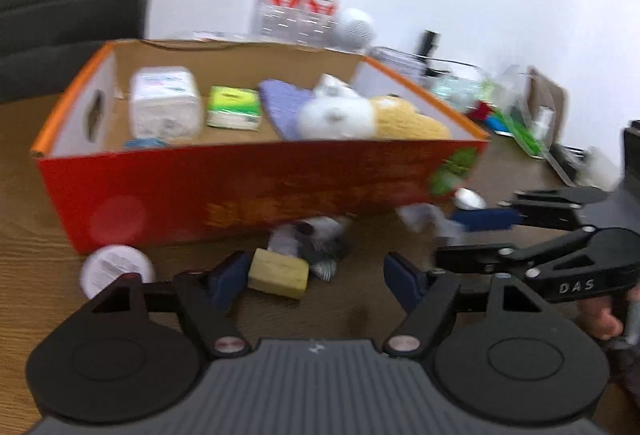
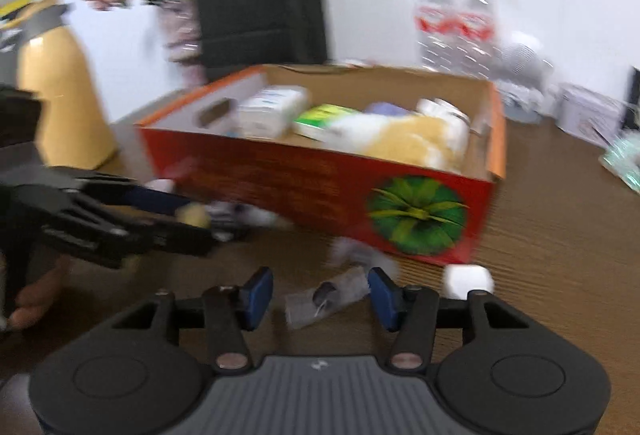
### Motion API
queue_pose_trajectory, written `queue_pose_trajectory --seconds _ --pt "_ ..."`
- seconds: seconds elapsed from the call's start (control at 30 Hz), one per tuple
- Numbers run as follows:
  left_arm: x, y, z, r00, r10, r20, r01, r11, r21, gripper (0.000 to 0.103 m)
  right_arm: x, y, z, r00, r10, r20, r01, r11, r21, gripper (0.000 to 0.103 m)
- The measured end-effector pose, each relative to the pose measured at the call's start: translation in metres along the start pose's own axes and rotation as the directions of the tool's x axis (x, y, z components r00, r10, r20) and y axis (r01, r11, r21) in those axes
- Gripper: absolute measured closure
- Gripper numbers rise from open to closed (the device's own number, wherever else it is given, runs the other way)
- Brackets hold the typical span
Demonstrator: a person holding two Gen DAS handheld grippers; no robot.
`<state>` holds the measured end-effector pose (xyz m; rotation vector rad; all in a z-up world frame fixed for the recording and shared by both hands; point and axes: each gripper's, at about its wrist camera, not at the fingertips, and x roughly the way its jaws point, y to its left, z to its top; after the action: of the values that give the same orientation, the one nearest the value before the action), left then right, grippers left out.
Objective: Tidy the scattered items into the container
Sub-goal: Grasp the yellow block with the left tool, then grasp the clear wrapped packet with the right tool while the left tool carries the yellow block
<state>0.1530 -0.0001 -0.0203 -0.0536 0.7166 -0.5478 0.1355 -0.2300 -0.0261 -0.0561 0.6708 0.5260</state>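
The left claw (image 1: 314, 277) has a grey ribbed body with a small pale mark at its top edge. Two round black discs flank it, each with a shallow ring pressed into its face. Black link arms rise from copper-coloured pivot pins to dark blue pads (image 1: 228, 281). The right claw (image 2: 318, 297) is built the same: grey ribbed centre, black discs, copper pins, blue pads (image 2: 256, 295), small silver screws on the links. Seen from the side, its black frame carries the white letters DAS. A person's fingers (image 1: 606, 321) show behind that frame.
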Motion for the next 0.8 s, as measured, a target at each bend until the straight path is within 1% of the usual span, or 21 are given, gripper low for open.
queue_pose_trajectory --seconds 0.07,0.1,0.13,0.17,0.23,0.3,0.4,0.43,0.47,0.5,0.53,0.57,0.63,0.67,0.7,0.73,0.8 --pt "-0.001 -0.004 -0.002 1.000 -0.011 0.018 0.010 1.000 0.023 0.028 -0.005 0.005 0.000 1.000 0.002 0.025 -0.001 1.000 -0.010 0.044" --pt "0.000 -0.005 -0.002 1.000 -0.012 0.019 0.012 0.999 0.032 0.028 -0.006 0.006 0.000 1.000 -0.003 0.028 0.003 1.000 -0.008 0.044" --pt "0.002 -0.007 -0.002 1.000 -0.016 0.011 0.015 0.999 0.041 0.032 -0.006 0.005 0.000 1.000 -0.006 0.025 0.006 1.000 -0.004 0.044" --pt "0.003 -0.009 -0.002 1.000 -0.013 0.002 0.013 0.999 0.052 0.039 -0.006 0.005 0.000 1.000 -0.011 0.018 0.011 1.000 -0.001 0.044" --pt "0.003 -0.016 -0.005 1.000 0.023 -0.009 -0.022 0.995 0.095 0.070 -0.004 0.003 -0.001 1.000 -0.029 0.002 0.029 1.000 0.006 0.044" --pt "0.001 -0.019 -0.007 0.999 0.048 -0.009 -0.047 0.993 0.110 0.071 -0.002 0.001 -0.002 0.999 -0.052 -0.012 0.052 0.999 0.010 0.044" --pt "0.000 -0.022 -0.011 0.997 0.072 -0.001 -0.072 0.989 0.129 0.071 -0.003 0.001 -0.005 0.999 -0.050 -0.018 0.050 0.999 0.009 0.044" --pt "0.000 -0.025 -0.011 0.996 0.085 0.003 -0.084 0.986 0.145 0.066 -0.003 0.002 -0.006 0.999 -0.050 -0.018 0.050 0.999 0.005 0.044" --pt "0.001 -0.027 -0.013 0.995 0.098 0.009 -0.099 0.982 0.159 0.052 -0.002 0.004 -0.006 0.999 -0.051 -0.020 0.051 0.999 0.000 0.044" --pt "0.002 -0.030 -0.014 0.994 0.108 0.014 -0.109 0.979 0.175 0.050 -0.001 0.005 -0.006 0.998 -0.053 -0.025 0.053 0.999 -0.003 0.044" --pt "0.003 -0.033 -0.016 0.993 0.117 0.018 -0.119 0.974 0.191 0.052 0.001 0.007 -0.007 0.998 -0.057 -0.030 0.057 0.998 -0.005 0.044" --pt "0.002 -0.036 -0.018 0.992 0.124 0.022 -0.126 0.971 0.205 0.059 0.002 0.010 -0.008 0.997 -0.067 -0.030 0.067 0.998 -0.012 0.045" --pt "0.000 -0.038 -0.018 0.992 0.126 0.022 -0.128 0.972 0.198 0.072 0.004 0.018 -0.010 0.996 -0.092 -0.020 0.091 0.995 -0.043 0.050" --pt "-0.001 -0.039 -0.018 0.991 0.134 0.019 -0.136 0.973 0.186 0.072 0.004 0.022 -0.012 0.995 -0.099 -0.010 0.098 0.994 -0.058 0.054" --pt "-0.002 -0.040 -0.019 0.989 0.144 0.019 -0.145 0.974 0.176 0.072 0.004 0.025 -0.012 0.995 -0.098 -0.002 0.098 0.993 -0.067 0.057" --pt "-0.004 -0.041 -0.021 0.988 0.153 0.021 -0.154 0.973 0.169 0.072 0.003 0.028 -0.012 0.996 -0.089 0.002 0.089 0.993 -0.076 0.058" --pt "-0.006 -0.043 -0.023 0.984 0.176 0.027 -0.179 0.971 0.159 0.072 0.003 0.033 -0.014 0.998 -0.068 0.011 0.068 0.993 -0.096 0.067"
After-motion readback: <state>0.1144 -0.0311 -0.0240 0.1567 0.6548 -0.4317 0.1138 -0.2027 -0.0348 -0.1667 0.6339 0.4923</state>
